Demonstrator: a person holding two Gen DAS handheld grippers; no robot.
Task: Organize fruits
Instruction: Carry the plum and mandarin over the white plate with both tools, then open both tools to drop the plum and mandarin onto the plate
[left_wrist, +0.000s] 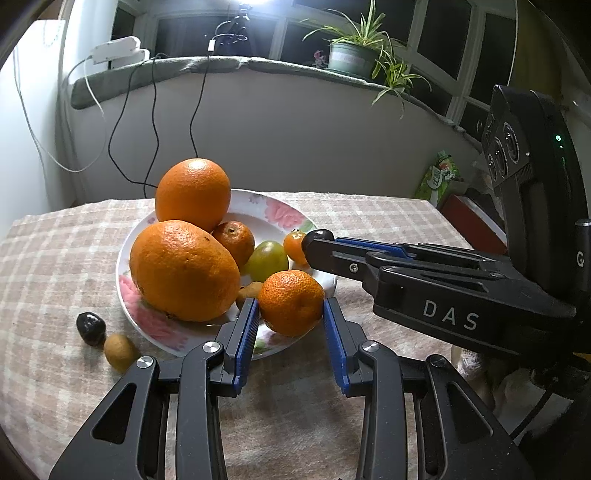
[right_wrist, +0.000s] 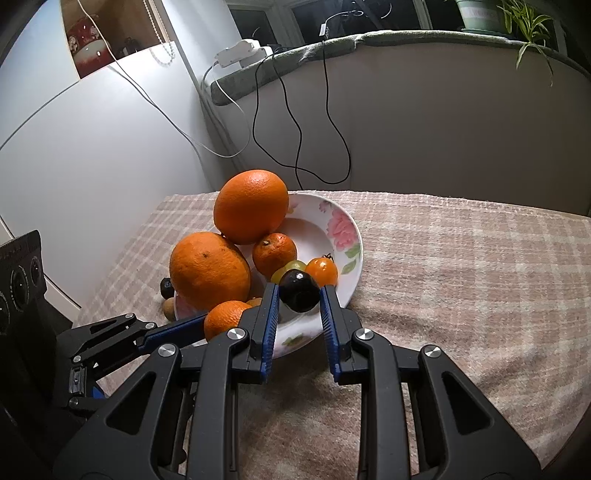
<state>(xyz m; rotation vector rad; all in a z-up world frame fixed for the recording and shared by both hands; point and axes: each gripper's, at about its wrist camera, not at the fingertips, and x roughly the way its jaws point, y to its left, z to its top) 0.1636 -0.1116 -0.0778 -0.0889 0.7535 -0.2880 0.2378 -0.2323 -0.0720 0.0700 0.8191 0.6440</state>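
Observation:
A flowered plate (left_wrist: 273, 210) (right_wrist: 343, 229) holds two big oranges (left_wrist: 184, 269) (left_wrist: 194, 192), a mandarin (left_wrist: 234, 242), a green fruit (left_wrist: 267, 260) and a small orange tomato (left_wrist: 293, 245). My left gripper (left_wrist: 290, 308) is shut on a mandarin (left_wrist: 291, 301) over the plate's near rim. My right gripper (right_wrist: 299, 295) is shut on a dark plum (right_wrist: 298, 290) above the plate's right side; it also shows in the left wrist view (left_wrist: 317, 240). A dark fruit (left_wrist: 90, 326) and a small brown fruit (left_wrist: 120, 350) lie on the cloth left of the plate.
The table has a checked cloth (left_wrist: 55, 295) (right_wrist: 461, 277). A grey wall with hanging cables (left_wrist: 155, 129) is behind it. A potted plant (left_wrist: 351, 55) stands on the ledge. A green packet (left_wrist: 439, 177) and a red box (left_wrist: 469, 218) lie past the table's right edge.

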